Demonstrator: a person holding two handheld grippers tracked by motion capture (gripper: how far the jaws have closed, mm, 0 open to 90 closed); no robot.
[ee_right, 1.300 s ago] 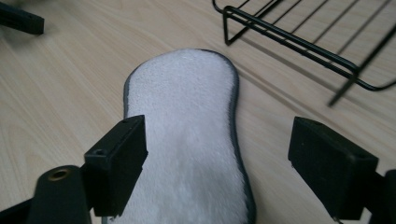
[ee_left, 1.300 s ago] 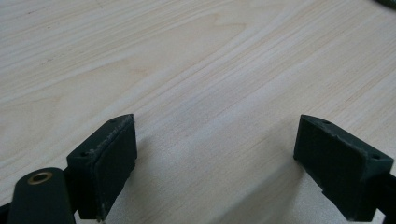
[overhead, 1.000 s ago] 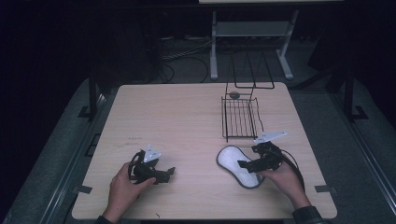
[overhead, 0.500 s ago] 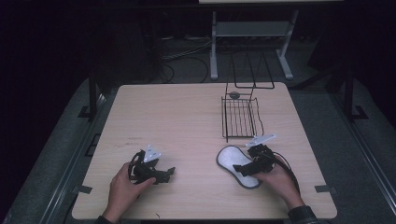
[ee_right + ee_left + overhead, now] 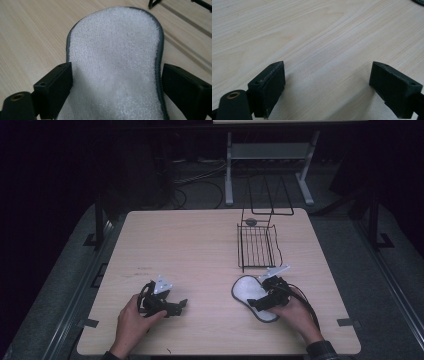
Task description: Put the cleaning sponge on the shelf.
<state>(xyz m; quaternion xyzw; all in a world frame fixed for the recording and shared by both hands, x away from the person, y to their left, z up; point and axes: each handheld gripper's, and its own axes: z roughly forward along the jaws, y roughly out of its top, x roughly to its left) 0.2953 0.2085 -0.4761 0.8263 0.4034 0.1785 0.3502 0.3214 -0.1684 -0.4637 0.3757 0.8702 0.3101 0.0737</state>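
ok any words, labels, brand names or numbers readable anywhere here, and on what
None can be read.
White fleecy insole: plain pile with a grey edge, no print.
Wire rack: bare black wire.
Left claw and right claw: plain black pads, no marking.
Wooden table: only grain.

- Table (image 5: 200,250) is showing pale beige wood, with fine lengthwise grain streaks running tan and cream under the left gripper (image 5: 327,82).
- Left gripper jaws are reading matte black; a small brass-coloured ring is sitting in the black arm beside the near jaw.
- Insole (image 5: 115,62) between the right gripper (image 5: 116,85) jaws is showing white nubbly fleece, edged in a dark grey band.
- Right gripper jaws are showing the same black, with the same brass ring.
- Wire rack (image 5: 257,245) beyond the right gripper is looking black, its bars forming a striped pattern.
- Plates on both grippers are looking light grey.
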